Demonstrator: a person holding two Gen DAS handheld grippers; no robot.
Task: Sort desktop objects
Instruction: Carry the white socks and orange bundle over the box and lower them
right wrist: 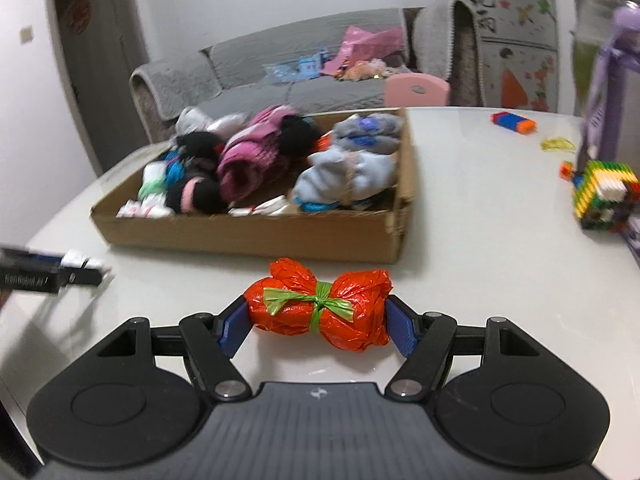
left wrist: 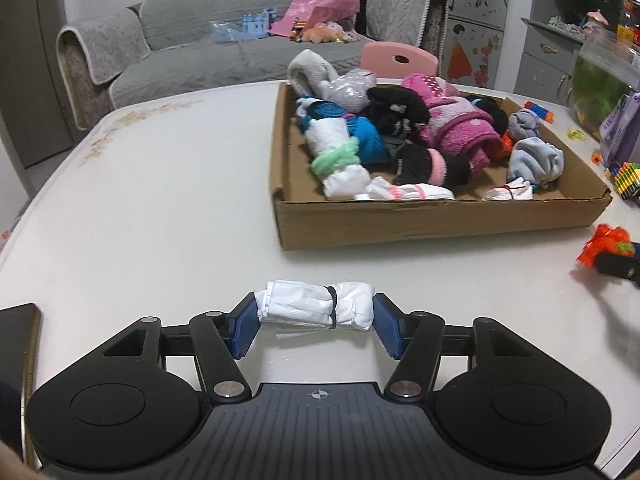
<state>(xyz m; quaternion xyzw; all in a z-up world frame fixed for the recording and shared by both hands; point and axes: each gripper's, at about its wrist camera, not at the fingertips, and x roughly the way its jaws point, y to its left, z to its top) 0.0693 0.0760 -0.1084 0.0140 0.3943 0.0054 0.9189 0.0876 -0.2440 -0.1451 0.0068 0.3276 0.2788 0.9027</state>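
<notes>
From the left wrist: one left gripper (left wrist: 316, 326), its two blue pads clamped on the ends of one white bundle (left wrist: 316, 307) — a crumpled roll cinched by a black band, held just above the table (left wrist: 160, 208). Ahead and to the right of it sits one cardboard box (left wrist: 440, 220), filled with rolled socks in white, black, pink, blue and grey; I make out roughly a dozen, too heaped to count exactly. At far right, an orange bundle shows in blur.

From the right wrist: one right gripper (right wrist: 318, 326), pads pressed on both ends of one orange bundle (right wrist: 320, 308), crinkled plastic tied round the middle with a green strip. The same box (right wrist: 248, 236) lies just ahead — socks piled inside. To the left, the other gripper's tip carries the white roll. Far right stands one block toy (right wrist: 604, 196).
</notes>
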